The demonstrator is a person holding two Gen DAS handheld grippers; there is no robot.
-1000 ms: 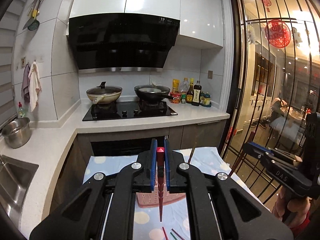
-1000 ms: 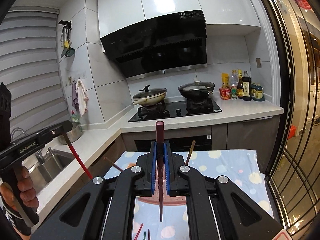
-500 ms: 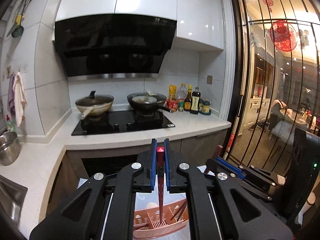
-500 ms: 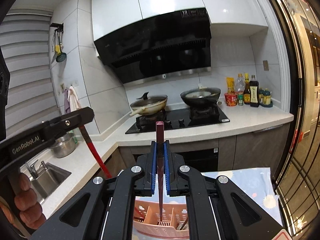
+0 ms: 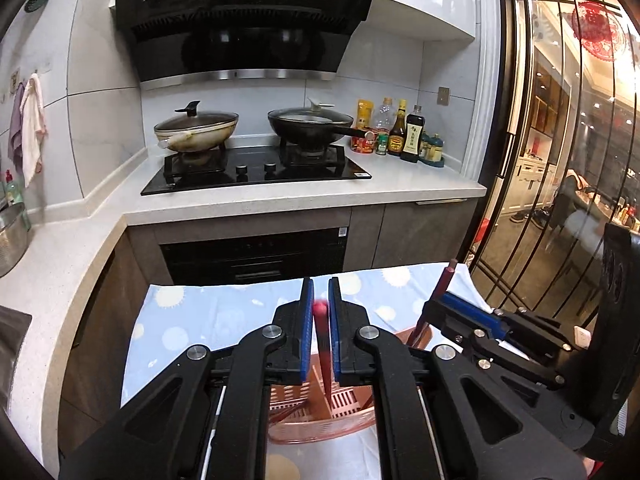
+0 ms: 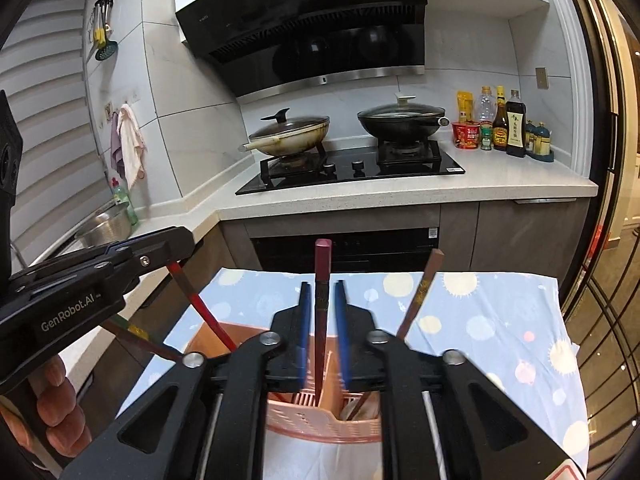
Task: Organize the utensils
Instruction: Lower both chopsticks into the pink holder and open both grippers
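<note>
Left wrist view: left gripper [image 5: 320,320] fingers clamp a red chopstick [image 5: 323,360] above the pink utensil basket [image 5: 320,432]; right gripper [image 6: 320,320] fingers stand slightly apart around a dark-red chopstick [image 6: 321,300] above that basket.

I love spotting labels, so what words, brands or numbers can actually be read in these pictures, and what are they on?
"GenRobot.AI": white lettering on the side of the left gripper.
Range hood: a small pale logo on its front, too small to read.
Sauce bottles and red instant noodle cup: printed labels, too small to read.
Oven sticker: unreadable.
</note>
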